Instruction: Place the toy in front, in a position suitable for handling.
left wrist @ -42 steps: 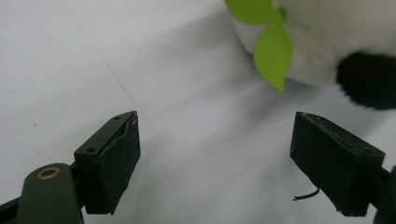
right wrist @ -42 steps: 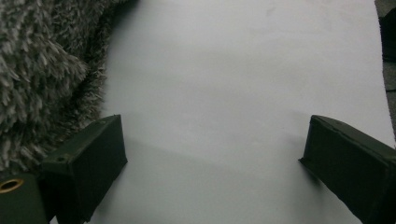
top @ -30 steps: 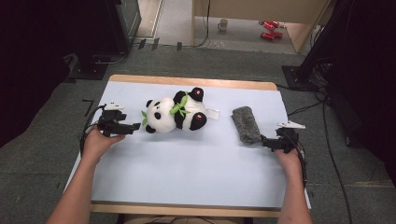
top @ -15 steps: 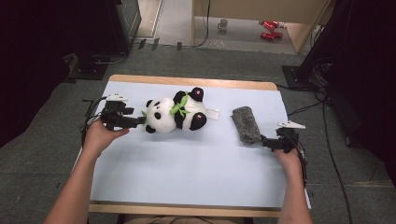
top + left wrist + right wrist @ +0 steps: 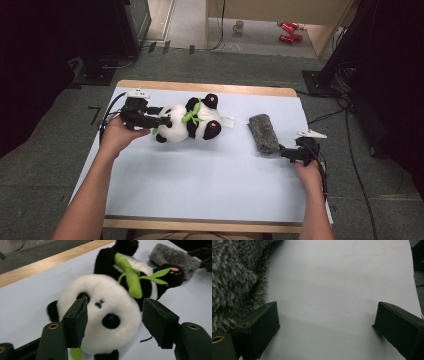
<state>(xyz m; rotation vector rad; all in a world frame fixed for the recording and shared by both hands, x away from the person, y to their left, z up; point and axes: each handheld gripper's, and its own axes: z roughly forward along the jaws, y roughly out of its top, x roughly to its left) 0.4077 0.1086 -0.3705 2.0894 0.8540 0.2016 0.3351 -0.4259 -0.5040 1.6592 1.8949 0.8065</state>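
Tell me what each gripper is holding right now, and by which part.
The left gripper has its jaws around the toy panda's head, closing but not yet clamped. The right gripper is open, holding nothing.

Fluffy plush panda [image 5: 192,125], shaggy grey fur roll [image 5: 263,134]

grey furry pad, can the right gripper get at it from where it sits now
Probably yes. The right gripper sits just beside the near end of the grey furry pad, fingers apart, with the fur right next to one of them. Nothing lies between them; the panda is well off to the other side.
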